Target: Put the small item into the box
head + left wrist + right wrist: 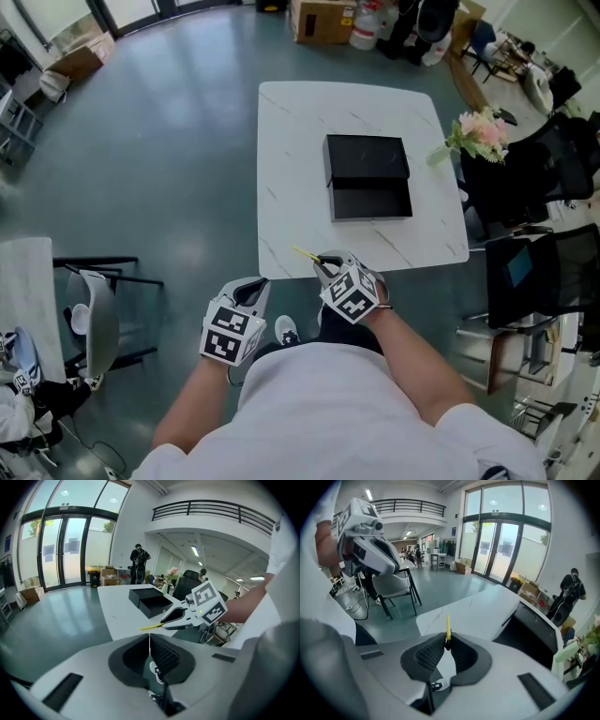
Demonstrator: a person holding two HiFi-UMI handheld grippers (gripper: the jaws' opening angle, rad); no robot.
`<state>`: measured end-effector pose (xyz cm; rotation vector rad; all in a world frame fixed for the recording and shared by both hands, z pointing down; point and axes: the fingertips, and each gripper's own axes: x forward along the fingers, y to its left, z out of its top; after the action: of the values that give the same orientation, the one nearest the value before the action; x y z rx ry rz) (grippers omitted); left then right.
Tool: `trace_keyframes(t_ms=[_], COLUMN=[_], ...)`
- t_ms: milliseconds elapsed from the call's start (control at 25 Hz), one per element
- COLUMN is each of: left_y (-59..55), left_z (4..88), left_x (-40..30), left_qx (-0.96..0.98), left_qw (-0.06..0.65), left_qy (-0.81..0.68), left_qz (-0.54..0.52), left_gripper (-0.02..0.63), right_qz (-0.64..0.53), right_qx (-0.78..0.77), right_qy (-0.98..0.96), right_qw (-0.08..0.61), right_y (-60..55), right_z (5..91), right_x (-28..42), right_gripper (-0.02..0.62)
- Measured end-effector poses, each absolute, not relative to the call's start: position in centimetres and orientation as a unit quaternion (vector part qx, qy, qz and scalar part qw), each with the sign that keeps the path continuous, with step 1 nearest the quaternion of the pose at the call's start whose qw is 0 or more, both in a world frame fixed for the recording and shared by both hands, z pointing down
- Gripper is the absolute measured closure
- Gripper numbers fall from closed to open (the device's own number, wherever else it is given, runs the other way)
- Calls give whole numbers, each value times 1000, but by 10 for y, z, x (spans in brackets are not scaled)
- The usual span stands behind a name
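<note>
A thin yellow stick point(448, 627) is pinched between the tips of my right gripper point(447, 644), which is shut on it. In the head view that gripper point(322, 263) hovers over the near edge of the white table point(291, 122), and the yellow stick point(305, 253) pokes out to the left. The open black box point(367, 176) sits at the table's middle, lid part behind. My left gripper point(251, 292) hangs off the table's near edge, shut and empty. From the left gripper view, the yellow stick point(151, 626) and black box point(151, 600) show ahead.
Pink flowers point(481, 134) stand at the table's right edge. Black chairs point(539, 272) crowd the right side; a grey chair point(98, 314) and another table stand at left. Cardboard boxes point(321, 19) lie far behind. A person point(138, 563) stands in the distance.
</note>
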<state>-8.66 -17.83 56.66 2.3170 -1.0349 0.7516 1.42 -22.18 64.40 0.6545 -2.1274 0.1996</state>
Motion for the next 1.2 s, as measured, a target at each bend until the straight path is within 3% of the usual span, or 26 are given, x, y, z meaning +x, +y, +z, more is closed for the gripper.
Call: trace_keyframes(t_ms=[640, 920, 1200], left_y=[-231, -269, -285], left_z=[561, 550, 549], left_x=[-36, 18, 46], left_qx=[854, 843, 820], left_qw=[235, 241, 248], left_qy=[-380, -411, -450], left_qz=[265, 249, 251], left_gripper=[589, 589, 589], right_qz=[31, 52, 39], right_qx=[316, 285, 202], right_qy=[-837, -831, -833], right_qw=[446, 475, 514], right_y=[-291, -353, -389], right_z=[595, 621, 669], right_x=[126, 183, 189], right_gripper=[540, 540, 540])
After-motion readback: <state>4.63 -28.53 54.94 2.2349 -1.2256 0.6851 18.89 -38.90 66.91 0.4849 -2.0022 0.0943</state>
